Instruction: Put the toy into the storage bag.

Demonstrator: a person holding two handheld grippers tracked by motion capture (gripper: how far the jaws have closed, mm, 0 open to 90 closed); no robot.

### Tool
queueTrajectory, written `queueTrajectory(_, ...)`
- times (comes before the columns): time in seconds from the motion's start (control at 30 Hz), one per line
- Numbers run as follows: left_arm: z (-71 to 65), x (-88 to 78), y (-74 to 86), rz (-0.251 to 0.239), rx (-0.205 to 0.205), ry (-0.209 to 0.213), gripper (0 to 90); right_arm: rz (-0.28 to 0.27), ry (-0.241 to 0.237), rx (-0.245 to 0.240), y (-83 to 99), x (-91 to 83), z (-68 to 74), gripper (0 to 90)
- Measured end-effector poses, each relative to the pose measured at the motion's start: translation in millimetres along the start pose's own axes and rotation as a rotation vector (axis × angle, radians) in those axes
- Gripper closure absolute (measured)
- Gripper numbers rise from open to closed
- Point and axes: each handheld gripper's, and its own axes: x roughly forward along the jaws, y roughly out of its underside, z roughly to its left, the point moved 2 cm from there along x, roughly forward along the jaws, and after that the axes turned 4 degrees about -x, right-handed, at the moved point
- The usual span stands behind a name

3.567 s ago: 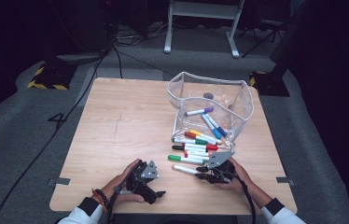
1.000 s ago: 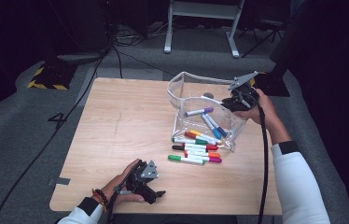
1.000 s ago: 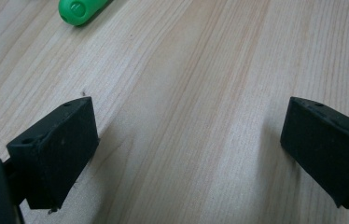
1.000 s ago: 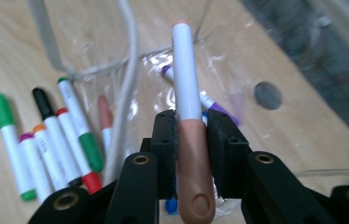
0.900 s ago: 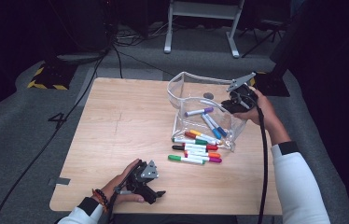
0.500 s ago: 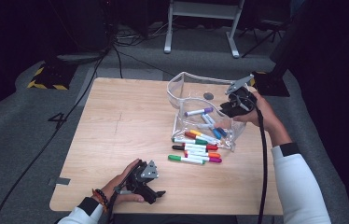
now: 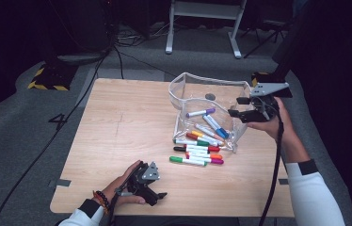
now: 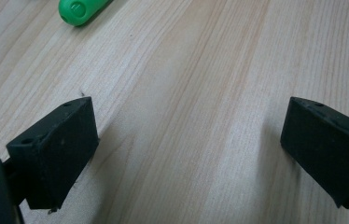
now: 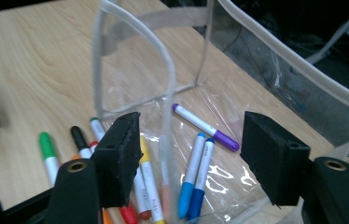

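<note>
At the near edge of the worktop the left gripper lies low on the wood under a hand, palm down, forearm coming in from the bottom. Its jaws stand wide apart with bare wood between them; in the left gripper view a green marker cap lies well beyond them.

Farther in, a green marker lies nearest on the open wood, then a pink one and a loose heap of markers spilling at the mouth of the clear pouch. Inside the pouch lie two blue markers and a purple marker, with a small dark disc at the back.

The right gripper is held up at the pouch's far right side, wrist raised, pointing left toward it. Its jaws have just been opening and now stand apart, gripping nothing; in the right gripper view the pouch's pale-trimmed edge rises between them, the blue markers beyond it.
</note>
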Motion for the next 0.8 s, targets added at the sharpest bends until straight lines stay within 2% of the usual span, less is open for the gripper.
queueTrajectory(0.03,0.0,-0.1,0.0,0.001,0.0,0.0,4.3,-0.025,0.005,-0.019,1.5,-10.1,7.9,37.8)
queueTrajectory(0.07,-0.1,0.0,0.0,0.0,0.0,0.0,4.3,-0.065,-0.015,-0.022,5.2,-20.1,18.7,37.0)
queueTrajectory(0.1,-0.1,0.0,0.1,0.0,-0.001,-0.001,4.3,-0.065,-0.015,-0.022,5.2,-20.1,18.7,37.0)
queueTrajectory(0.13,-0.2,0.0,0.1,-0.003,-0.002,-0.001,4.3,-0.085,-0.026,-0.04,10.7,-26.9,30.5,36.2)
queueTrajectory(0.23,-0.2,-0.4,0.4,0.001,-0.004,-0.003,4.3,-0.086,-0.028,-0.069,17.7,-31.0,43.5,34.6)
queueTrajectory(0.27,-0.2,-0.3,0.4,-0.001,-0.004,-0.004,4.3,-0.097,-0.047,-0.081,25.2,-33.0,55.3,33.6)
queueTrajectory(0.33,-0.2,-0.3,0.4,-0.001,-0.004,-0.003,4.3,-0.1,-0.052,-0.084,28.9,-33.1,60.6,33.2)
queueTrajectory(0.37,-0.1,-0.3,0.3,0.0,-0.003,-0.002,4.3,-0.112,-0.071,-0.089,37.0,-31.0,71.2,33.3)
queueTrajectory(0.4,-0.1,-0.3,0.3,0.0,-0.003,-0.002,4.2,-0.112,-0.071,-0.089,37.0,-31.0,71.2,33.3)
queueTrajectory(0.43,0.0,-0.2,0.3,-0.001,-0.003,-0.002,4.2,-0.117,-0.091,-0.079,46.1,-25.0,80.7,34.1)
queueTrajectory(0.5,-0.1,-0.2,0.3,-0.002,-0.002,-0.002,4.2,-0.097,-0.114,-0.078,56.3,-13.8,90.2,34.6)
queueTrajectory(0.53,-0.1,-0.2,0.3,-0.002,-0.002,-0.002,4.2,-0.097,-0.114,-0.078,56.3,-13.8,90.2,34.6)
queueTrajectory(0.57,0.0,-0.3,0.2,0.0,-0.002,-0.002,4.2,-0.09,-0.123,-0.08,61.3,-7.1,95.1,35.1)
queueTrajectory(0.6,0.1,-0.6,0.5,0.001,-0.003,-0.005,4.2,-0.071,-0.161,-0.085,70.1,8.0,105.0,36.2)
queueTrajectory(0.63,0.1,-0.6,0.5,0.001,-0.003,-0.005,4.2,-0.071,-0.161,-0.085,70.1,8.0,105.0,36.2)
queueTrajectory(0.73,0.4,-1.4,1.3,0.0,-0.009,-0.01,4.3,-0.05,-0.228,-0.088,79.5,35.1,122.8,38.0)
queueTrajectory(0.8,1.8,-2.5,2.4,-0.001,-0.025,-0.018,4.3,-0.031,-0.254,-0.114,81.6,51.2,132.7,39.0)
